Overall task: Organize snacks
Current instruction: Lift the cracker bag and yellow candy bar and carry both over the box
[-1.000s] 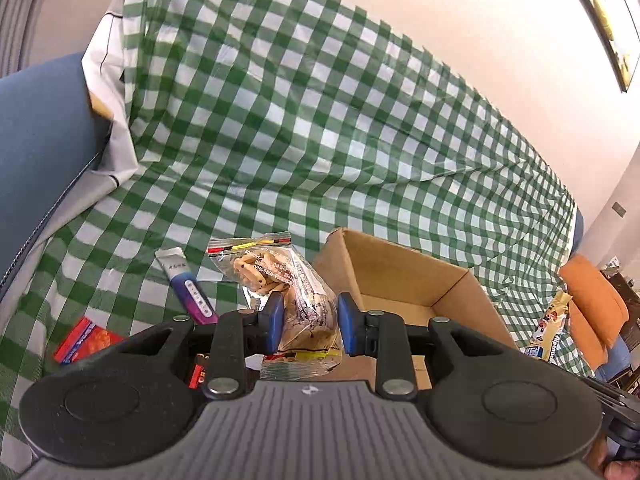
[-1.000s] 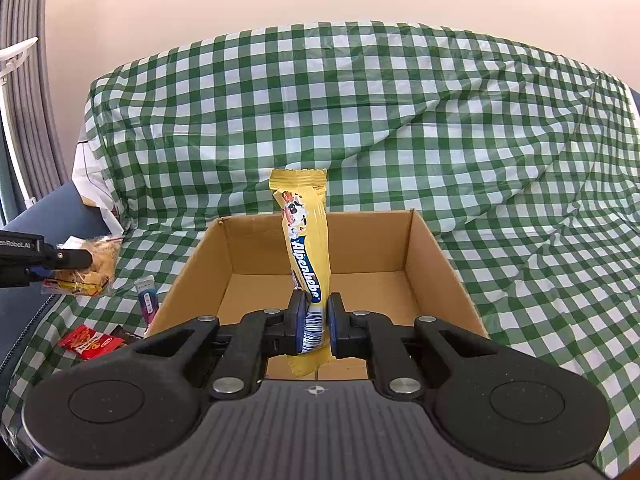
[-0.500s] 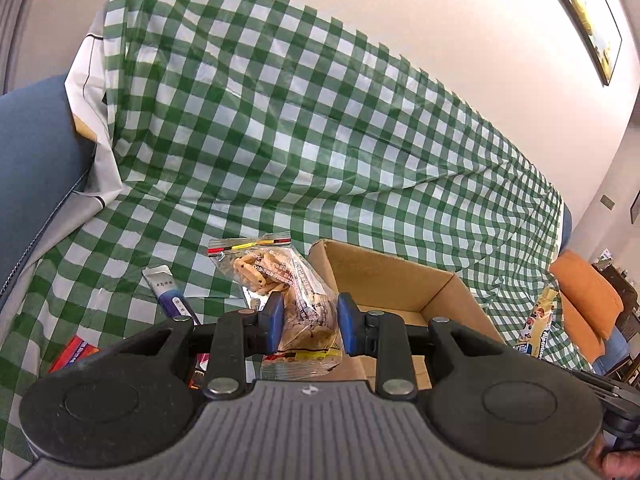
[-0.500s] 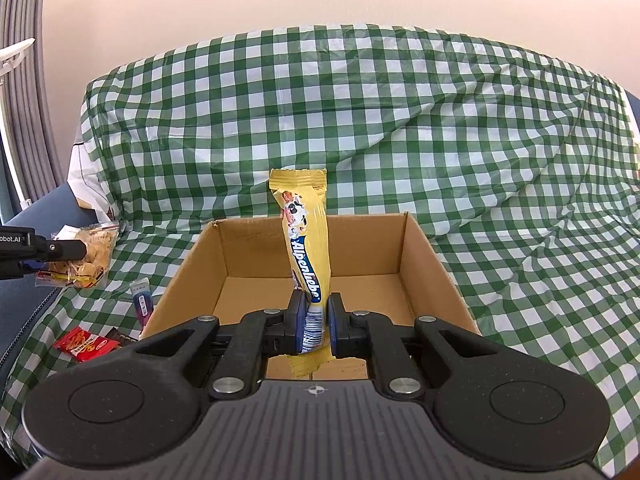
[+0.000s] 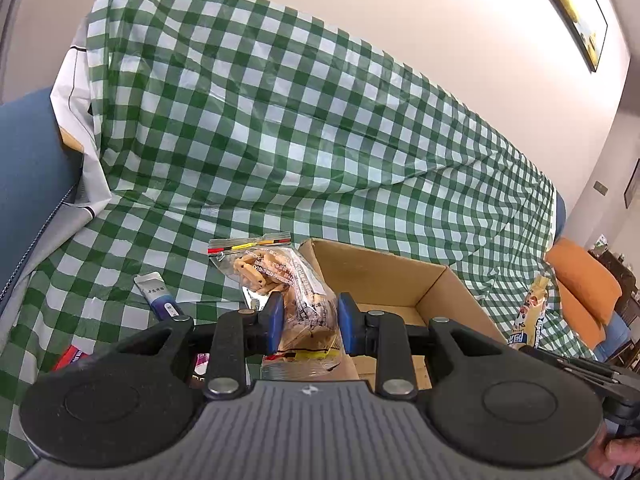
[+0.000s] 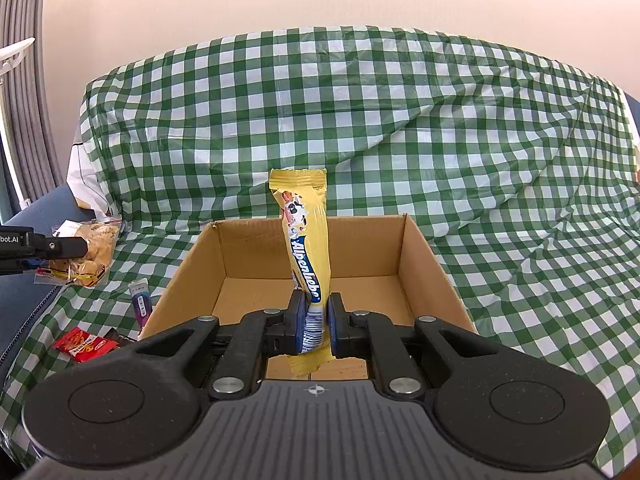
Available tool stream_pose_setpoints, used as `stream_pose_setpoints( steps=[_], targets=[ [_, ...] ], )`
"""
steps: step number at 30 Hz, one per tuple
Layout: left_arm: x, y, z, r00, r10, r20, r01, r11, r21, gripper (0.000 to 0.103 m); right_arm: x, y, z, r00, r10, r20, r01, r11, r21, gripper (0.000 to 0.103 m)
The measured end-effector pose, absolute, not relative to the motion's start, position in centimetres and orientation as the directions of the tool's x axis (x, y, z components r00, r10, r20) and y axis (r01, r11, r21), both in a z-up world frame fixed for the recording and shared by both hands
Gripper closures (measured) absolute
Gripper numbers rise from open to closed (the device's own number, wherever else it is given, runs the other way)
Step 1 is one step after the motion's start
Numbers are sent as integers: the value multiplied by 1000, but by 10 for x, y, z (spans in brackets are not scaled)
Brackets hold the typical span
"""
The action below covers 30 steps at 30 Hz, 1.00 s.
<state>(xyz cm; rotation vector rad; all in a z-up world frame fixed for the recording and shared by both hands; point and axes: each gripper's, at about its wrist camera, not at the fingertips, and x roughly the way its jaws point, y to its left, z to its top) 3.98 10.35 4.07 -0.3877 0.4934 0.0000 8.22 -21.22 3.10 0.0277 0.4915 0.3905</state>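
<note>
Above cardboard box (image 6: 424, 264): right gripper (image 6: 313, 323) jaws clamp yellow candy stick (image 6: 306, 240); left gripper (image 5: 307, 322) clamps biscuit bag (image 5: 280, 276)

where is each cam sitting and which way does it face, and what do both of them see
Left wrist: on the left gripper, aimed along its fingers, which clamp a clear biscuit bag; a fingertip shows bottom right.
Right wrist: on the right gripper, facing the open cardboard box; it clamps a yellow Alpenliebe stick; no hand shows.
Shared: the box, the green checked cloth, both held snacks, a blue-purple tube.
</note>
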Motion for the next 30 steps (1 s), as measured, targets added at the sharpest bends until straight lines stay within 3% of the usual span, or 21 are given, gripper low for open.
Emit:
stream_pose_setpoints(
  steps=[14,30],
  targets=[
    [41,65,46,899,-220,-378,69,925,-374,71,82,-224,32,828,342,-444,-332,938,102,91],
    [34,-1,41,870,-349,-349,277,930,-240,71,74,-231,30,866,275,-417,-271,960,72,91]
  ],
)
